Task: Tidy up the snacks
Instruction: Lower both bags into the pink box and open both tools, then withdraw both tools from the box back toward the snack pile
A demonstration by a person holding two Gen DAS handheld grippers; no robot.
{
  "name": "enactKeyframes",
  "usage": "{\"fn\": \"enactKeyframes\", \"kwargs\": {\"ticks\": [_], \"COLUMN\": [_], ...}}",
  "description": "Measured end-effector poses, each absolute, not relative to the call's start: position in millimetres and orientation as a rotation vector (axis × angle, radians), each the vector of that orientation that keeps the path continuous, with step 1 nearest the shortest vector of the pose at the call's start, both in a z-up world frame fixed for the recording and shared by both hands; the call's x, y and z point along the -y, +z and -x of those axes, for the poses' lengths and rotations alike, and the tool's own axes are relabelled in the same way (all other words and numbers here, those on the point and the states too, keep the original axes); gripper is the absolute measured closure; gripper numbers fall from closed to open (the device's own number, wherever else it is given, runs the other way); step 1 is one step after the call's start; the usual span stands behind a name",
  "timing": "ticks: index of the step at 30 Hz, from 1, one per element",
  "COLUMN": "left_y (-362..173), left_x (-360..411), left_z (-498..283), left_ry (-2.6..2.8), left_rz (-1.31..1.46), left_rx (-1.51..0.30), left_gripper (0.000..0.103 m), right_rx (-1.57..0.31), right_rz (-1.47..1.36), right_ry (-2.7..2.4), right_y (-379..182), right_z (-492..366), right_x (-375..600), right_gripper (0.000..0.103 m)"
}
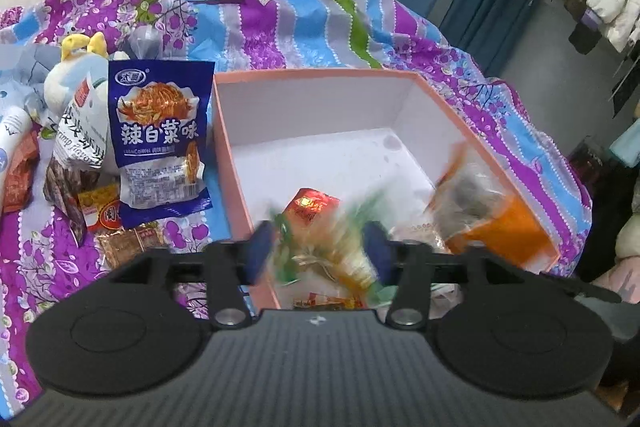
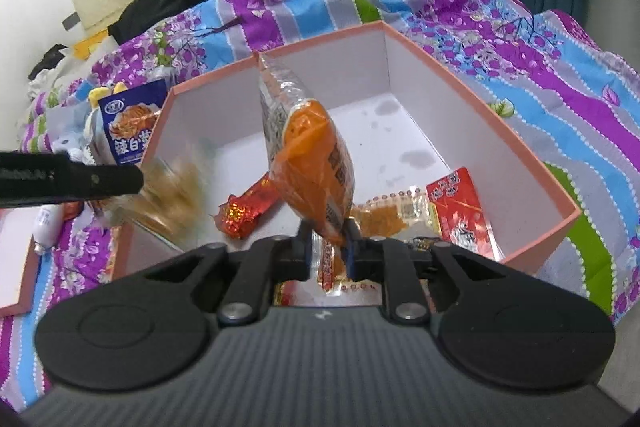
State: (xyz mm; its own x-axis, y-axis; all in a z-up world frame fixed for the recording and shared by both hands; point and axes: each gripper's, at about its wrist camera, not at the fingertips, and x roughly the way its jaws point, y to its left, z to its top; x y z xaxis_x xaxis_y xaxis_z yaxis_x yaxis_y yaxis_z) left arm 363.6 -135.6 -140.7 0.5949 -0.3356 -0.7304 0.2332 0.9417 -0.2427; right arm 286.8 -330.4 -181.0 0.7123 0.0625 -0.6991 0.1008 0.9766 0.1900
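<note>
One orange pkt [image 2: 316, 163] btwn right gripper [image 2: 329, 255] jaws.

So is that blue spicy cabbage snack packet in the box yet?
Out. The blue packet stands outside the pink box, left of its wall, on the bedspread.

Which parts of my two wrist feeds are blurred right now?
Left wrist view: the green-and-gold packet between the tool's fingers is smeared and the orange packet is soft. Right wrist view: the orange packet is sharp; the gold packet at left is smeared.

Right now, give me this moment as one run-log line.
left gripper: open, blurred packet between jaws | right gripper: orange packet between jaws | both above pink box
</note>
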Motion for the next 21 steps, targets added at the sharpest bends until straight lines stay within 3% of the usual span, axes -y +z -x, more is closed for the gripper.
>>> {"fn": "enactKeyframes", "kwargs": {"ticks": [1, 3, 21], "left_y": [-136.1, -126.9, -47.8], "left_x": [135.9, 136.2, 91.4], "left_z": [-360.3, -353.6, -239.1], "left_ry": [-0.333, -0.339, -0.390], "left_rz": [0.119, 0.104, 0.170], "left_rx": [-0.858, -0.844, -0.704], "left_gripper": [0.033, 0.033, 0.033], "right_rx": [-0.779, -0.768, -0.631], "right_rz": [-0.225, -0.233, -0.254], "right_ry": [-0.027, -0.021, 0.022], "right_y": [-179.9, -176.1, -103.0], "right_z": [-287.3, -282.9, -191.7], "right_x": [330.9, 329.1, 303.7], "right_gripper": [0.059, 0.041, 0.042]}}
